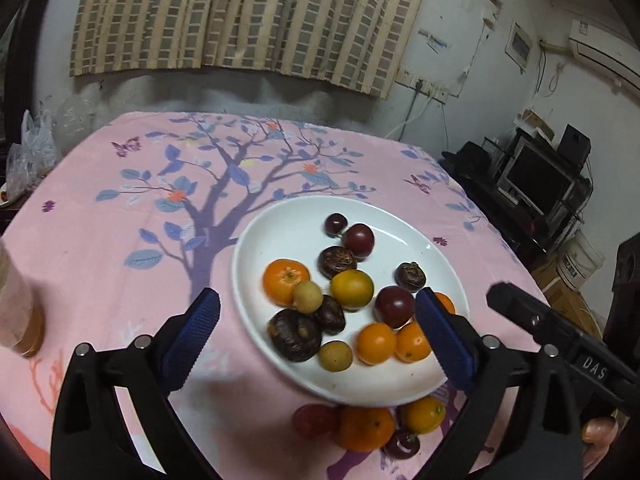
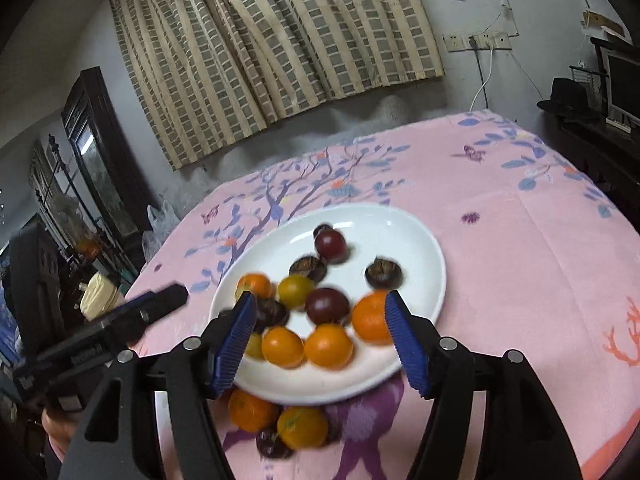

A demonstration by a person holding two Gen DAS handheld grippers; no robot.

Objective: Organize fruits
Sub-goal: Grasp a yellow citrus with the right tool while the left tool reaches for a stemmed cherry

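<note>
1. Nearest the cameras, the left gripper [image 1: 318, 334] is seen with its blue pads spread wide and nothing between them; the right gripper [image 2: 322, 342] is likewise held open and empty above the near rim of the plate [image 2: 400, 232].
2. Just in front of the plate, on the pink tablecloth [image 1: 100, 240], a small cluster of loose fruit is left: a large orange [image 1: 366, 428], a smaller yellow-orange fruit [image 1: 424, 414], a reddish grape [image 1: 314, 420] and a dark purple fruit [image 1: 402, 444].
3. On the white plate [image 1: 280, 232] itself, the rest of the fruit is gathered: a mandarin [image 1: 285, 280], several small orange fruits, two pale yellow ones, dark purple plums and brown wrinkled pieces.
4. At the left edge of the table, a jar [image 1: 16, 304] is partly caught in the left wrist view.
5. Beyond the table, a checked curtain [image 1: 248, 20] is hung against the wall, with a dark monitor [image 1: 536, 180] set to the right.
</note>
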